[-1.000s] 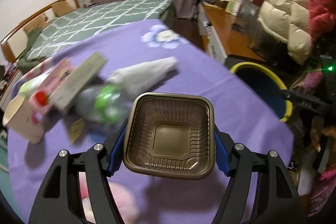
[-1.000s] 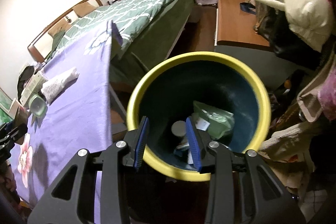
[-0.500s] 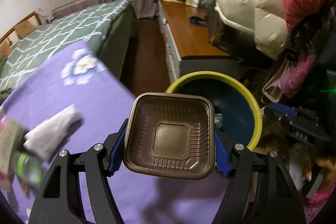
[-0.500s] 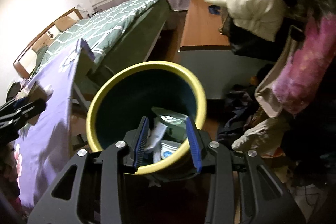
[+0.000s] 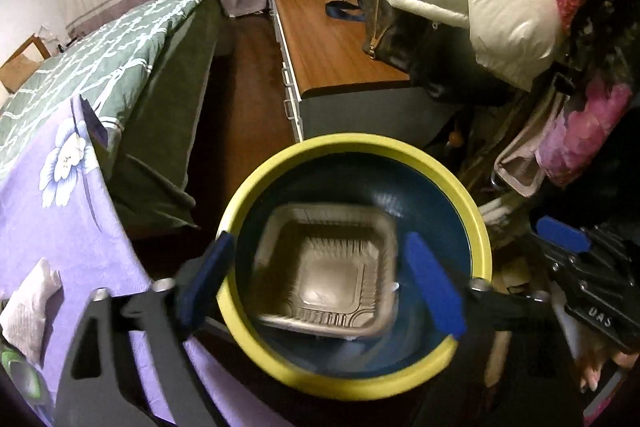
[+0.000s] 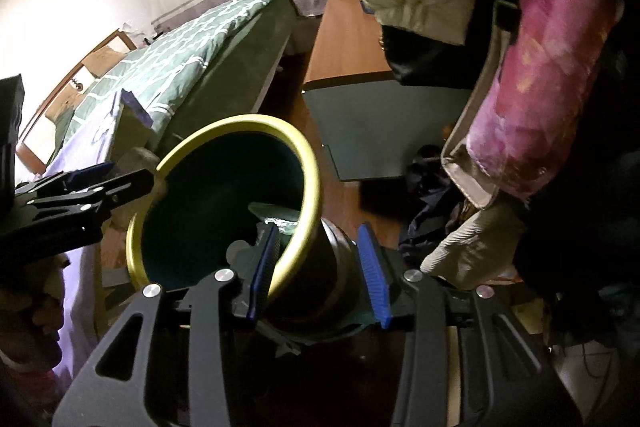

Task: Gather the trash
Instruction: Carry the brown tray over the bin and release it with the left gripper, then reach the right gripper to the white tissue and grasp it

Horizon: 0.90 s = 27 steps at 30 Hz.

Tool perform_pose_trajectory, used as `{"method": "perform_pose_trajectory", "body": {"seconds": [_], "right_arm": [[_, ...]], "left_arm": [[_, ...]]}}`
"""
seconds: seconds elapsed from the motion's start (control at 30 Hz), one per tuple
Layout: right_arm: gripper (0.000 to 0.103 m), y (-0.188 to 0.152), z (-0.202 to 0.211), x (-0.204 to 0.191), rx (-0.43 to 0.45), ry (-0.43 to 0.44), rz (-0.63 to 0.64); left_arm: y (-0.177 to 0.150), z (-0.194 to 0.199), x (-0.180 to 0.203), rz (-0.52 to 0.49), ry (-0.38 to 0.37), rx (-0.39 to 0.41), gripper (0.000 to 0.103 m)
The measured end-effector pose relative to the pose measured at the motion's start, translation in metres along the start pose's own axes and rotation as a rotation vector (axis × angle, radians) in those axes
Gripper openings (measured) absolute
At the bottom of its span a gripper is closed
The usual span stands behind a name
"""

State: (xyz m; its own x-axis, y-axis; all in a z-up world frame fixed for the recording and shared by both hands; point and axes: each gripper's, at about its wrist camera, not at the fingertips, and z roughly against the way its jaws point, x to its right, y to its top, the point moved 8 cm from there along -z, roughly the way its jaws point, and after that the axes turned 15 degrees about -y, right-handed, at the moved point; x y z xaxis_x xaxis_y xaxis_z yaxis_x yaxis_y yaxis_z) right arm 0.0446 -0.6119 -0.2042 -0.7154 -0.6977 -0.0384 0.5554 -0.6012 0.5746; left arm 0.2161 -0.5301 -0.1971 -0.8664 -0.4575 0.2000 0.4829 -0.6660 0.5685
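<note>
Now left tongs (image 5: 320, 283) opening wide, brown tray (image 5: 328, 275) loose over bin (image 5: 476, 227); right tongs (image 6: 316, 271) opening, empty.

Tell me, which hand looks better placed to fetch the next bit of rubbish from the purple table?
Left, probably: the left gripper is opening off the brown tray, with the purple table beside it.

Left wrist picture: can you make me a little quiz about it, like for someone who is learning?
1. True or false: the brown square plastic tray lies on the purple flowered tablecloth.
2. What colour is the rim of the round dark bin? A red, B yellow, C white.
3. Do the blue pads of the left gripper touch the tray?
Key: 1 false, it is over the bin. 2 B. 3 no; the jaws are opening and the tray is loose between them.
</note>
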Motion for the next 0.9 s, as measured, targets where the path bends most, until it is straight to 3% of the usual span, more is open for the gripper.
{"method": "perform_pose_trajectory", "body": {"seconds": [0.2,0.47,0.67,0.9], "right_arm": [[0.04,-0.003,-0.003,-0.008,-0.009,0.017,0.014],[0.04,-0.006,0.002,-0.048,-0.01,0.066,0.081],[0.04,-0.005,0.018,-0.101,0.01,0.12,0.165],[0.04,-0.005,0.042,-0.191,0.038,0.216,0.299]], "left_arm": [[-0.006,0.028,-0.011,0.041,0.011,0.044,0.091],[-0.028,0.108,-0.048,0.091,0.122,0.163,0.096],[-0.067,0.174,-0.094,0.168,0.228,0.237,0.096],[-0.118,0.256,-0.163,0.28,0.384,0.319,0.097]]}}
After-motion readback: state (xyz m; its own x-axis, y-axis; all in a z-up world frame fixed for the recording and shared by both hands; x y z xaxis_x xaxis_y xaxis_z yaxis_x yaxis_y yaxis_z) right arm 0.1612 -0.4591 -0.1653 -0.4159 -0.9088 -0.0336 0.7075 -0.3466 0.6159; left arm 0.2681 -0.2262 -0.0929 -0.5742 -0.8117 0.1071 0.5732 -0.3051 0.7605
